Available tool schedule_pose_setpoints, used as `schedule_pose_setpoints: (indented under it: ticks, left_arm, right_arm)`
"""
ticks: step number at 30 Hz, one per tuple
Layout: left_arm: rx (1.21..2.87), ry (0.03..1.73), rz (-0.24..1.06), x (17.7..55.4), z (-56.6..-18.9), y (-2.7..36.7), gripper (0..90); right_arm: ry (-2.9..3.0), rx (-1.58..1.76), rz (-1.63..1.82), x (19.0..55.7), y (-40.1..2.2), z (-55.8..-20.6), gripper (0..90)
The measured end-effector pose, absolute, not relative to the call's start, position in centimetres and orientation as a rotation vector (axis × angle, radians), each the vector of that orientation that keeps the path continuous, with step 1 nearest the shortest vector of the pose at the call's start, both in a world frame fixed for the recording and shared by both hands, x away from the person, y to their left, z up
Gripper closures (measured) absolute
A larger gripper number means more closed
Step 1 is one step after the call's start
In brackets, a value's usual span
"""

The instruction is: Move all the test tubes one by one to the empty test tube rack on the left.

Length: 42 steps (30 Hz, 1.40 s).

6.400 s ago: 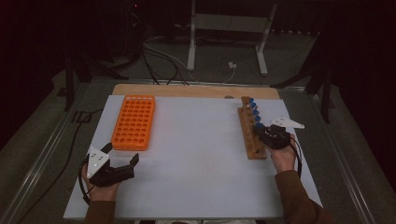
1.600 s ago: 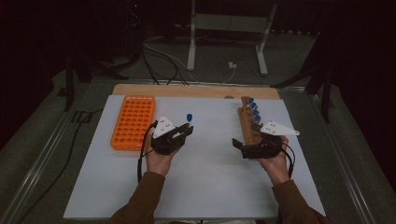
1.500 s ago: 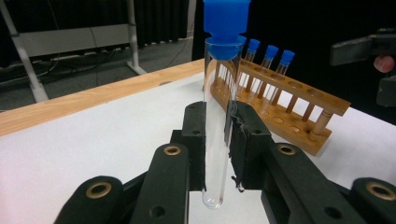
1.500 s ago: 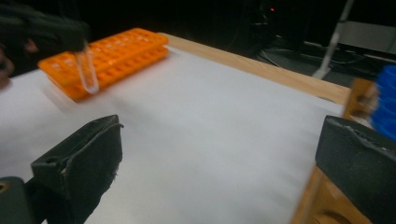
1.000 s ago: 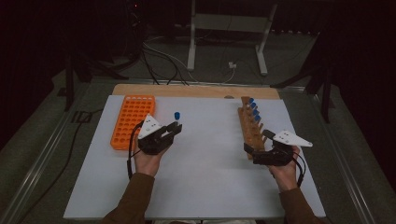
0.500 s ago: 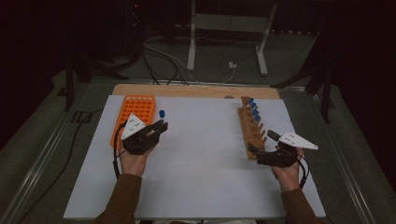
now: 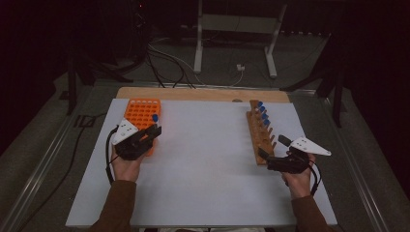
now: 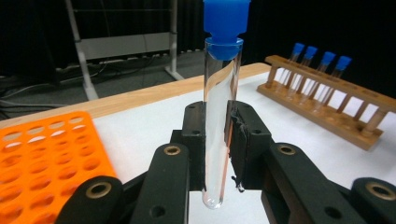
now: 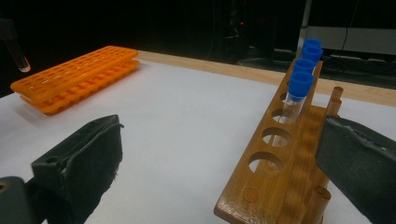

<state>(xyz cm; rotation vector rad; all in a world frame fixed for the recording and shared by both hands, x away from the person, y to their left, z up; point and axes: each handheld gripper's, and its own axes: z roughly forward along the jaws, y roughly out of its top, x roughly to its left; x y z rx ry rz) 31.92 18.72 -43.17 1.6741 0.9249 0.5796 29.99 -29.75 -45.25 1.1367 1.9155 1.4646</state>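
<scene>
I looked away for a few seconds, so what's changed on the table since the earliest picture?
The left gripper took a tube and carried it left to the orange rack. The right gripper drew back to the wooden rack's near end, open. Both racks stayed put.

Left gripper and its test tube (blue-capped), now leftward over the orange rack.

High view looks down over the table — both gripper views sit low, sharing the wooden rack.
</scene>
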Motion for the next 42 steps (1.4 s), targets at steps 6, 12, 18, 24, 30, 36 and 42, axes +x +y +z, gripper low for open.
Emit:
schedule_pose_setpoints:
  ticks: [6,12,18,24,30,36,42]
  left_arm:
    - [1.67,0.95,0.602,32.1,-44.0,19.8,78.1]
    - [1.661,0.988,0.613,32.3,-45.1,20.9,78.1]
    - [1.677,1.031,0.639,32.5,-46.1,21.6,78.1]
    - [1.702,1.08,0.64,32.7,-47.5,22.0,78.1]
    - [1.727,1.112,0.64,32.7,-48.4,22.2,78.1]
    - [1.799,1.124,0.643,32.8,-49.3,21.8,78.1]
    - [1.819,1.133,0.639,32.7,-49.5,21.7,78.2]
  right_arm:
    - [1.912,1.14,1.469,30.0,-29.9,-45.3,0.8]
    - [1.914,1.143,1.47,30.0,-29.9,-45.4,0.7]
    - [1.916,1.141,1.471,30.0,-29.9,-45.4,0.7]
    - [1.924,1.143,1.467,30.0,-29.8,-45.6,0.7]
    - [1.932,1.14,1.467,30.0,-29.8,-45.6,0.7]
    - [1.941,1.134,1.464,29.9,-29.7,-45.7,0.7]
    - [1.941,1.136,1.464,29.9,-29.7,-45.8,0.7]
